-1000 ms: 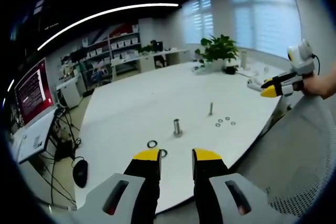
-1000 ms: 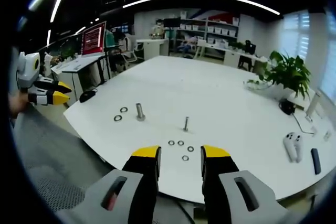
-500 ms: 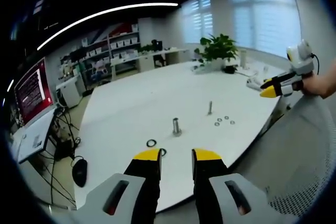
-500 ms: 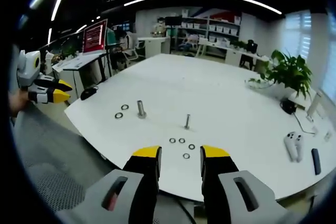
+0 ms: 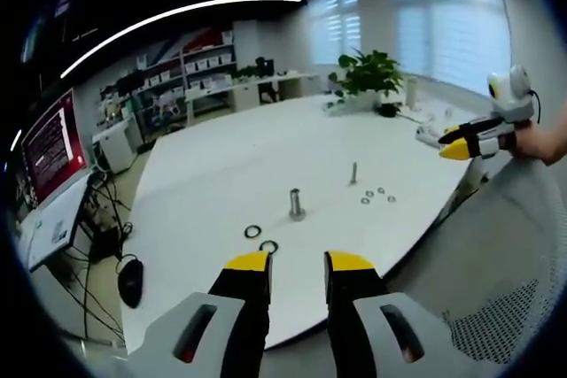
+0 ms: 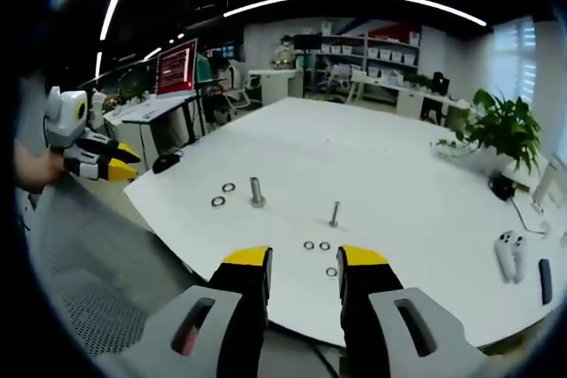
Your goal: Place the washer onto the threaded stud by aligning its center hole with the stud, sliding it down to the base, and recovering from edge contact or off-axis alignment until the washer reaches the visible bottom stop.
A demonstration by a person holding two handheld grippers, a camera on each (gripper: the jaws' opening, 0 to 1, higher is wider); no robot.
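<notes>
In the left gripper view, the left gripper (image 5: 297, 263) hovers off the near edge of the white surface (image 5: 230, 165), its yellow-tipped jaws parted with nothing between them. Just beyond the jaws, two dark washers (image 5: 253, 232) lie flat on the surface near its edge, close together but apart. A little farther stands the thick stud (image 5: 295, 204), upright on its base. Farther and to the right rises the thin threaded stud (image 5: 353, 173), also upright, with three small washers (image 5: 380, 191) scattered just right of it. At the right of this view the right gripper (image 5: 461, 142) is held in a hand (image 5: 540, 141) off the edge of the surface; whether its jaws are apart cannot be told from here. A potted plant (image 5: 369, 73) sits at the far side of the surface, and a red-lit monitor (image 5: 49, 135) stands on a desk at the left.

In the right gripper view, the right gripper's jaws are released and empty, poised off the near edge above the small washers. The thin threaded stud stands just beyond those washers, the thick stud farther left with the two dark washers beside it. The left gripper appears at the far left, well apart from the surface. A white controller (image 6: 508, 252) lies at the right.
</notes>
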